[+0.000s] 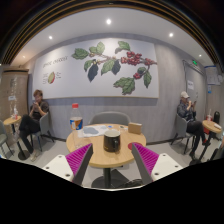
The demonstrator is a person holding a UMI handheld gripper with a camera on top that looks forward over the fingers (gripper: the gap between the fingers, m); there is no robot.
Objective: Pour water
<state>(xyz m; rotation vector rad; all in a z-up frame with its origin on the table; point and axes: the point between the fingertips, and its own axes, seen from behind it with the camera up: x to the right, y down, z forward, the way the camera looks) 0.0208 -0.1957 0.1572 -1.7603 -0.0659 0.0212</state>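
A round wooden table stands ahead of me. On it, a black mug sits near the front edge, beyond my fingers and between their lines. A tall cup or bottle with a red and blue label stands at the table's far left. White papers lie in the middle. My gripper is open and empty, with its pink pads spread wide, held back from the table and well short of the mug.
A grey chair stands behind the table. A person sits at a table on the left, another person on the right. The back wall bears a large leaf mural. White floor markings lie below.
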